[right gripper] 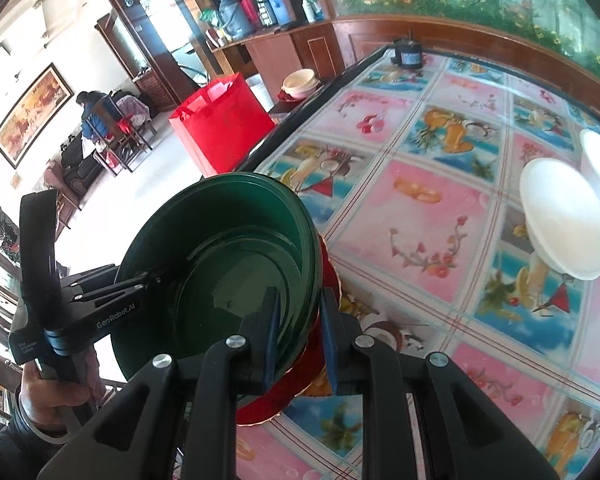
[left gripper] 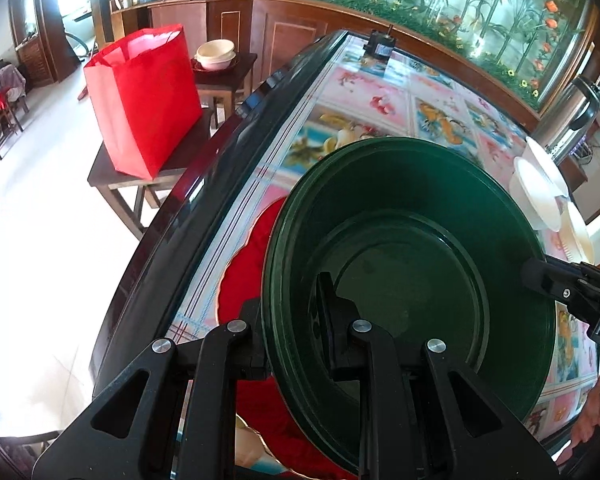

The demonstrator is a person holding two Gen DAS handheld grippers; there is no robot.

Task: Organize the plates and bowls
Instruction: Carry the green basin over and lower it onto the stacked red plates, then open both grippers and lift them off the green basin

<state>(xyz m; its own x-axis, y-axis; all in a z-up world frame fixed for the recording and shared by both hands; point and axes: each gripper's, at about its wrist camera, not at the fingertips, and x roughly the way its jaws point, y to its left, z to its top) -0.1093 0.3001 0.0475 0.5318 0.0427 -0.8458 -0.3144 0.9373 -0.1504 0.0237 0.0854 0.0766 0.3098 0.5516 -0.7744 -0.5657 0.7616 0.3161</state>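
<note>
A dark green bowl, with a doubled rim as if two are nested, hangs tilted over the table's near left corner. My left gripper is shut on its near rim, one finger inside and one outside. My right gripper is shut on the opposite rim of the green bowl in the same way. A red plate with a gold edge sits directly under the bowl, also seen as the red plate. Whether the pads also touch it is unclear. Each gripper shows in the other's view: right gripper, left gripper.
White foam plates lie overturned at the table's right side, beside a steel thermos. A small dark device stands at the far edge. Left of the table, a red bag and cream bowls sit on wooden stools.
</note>
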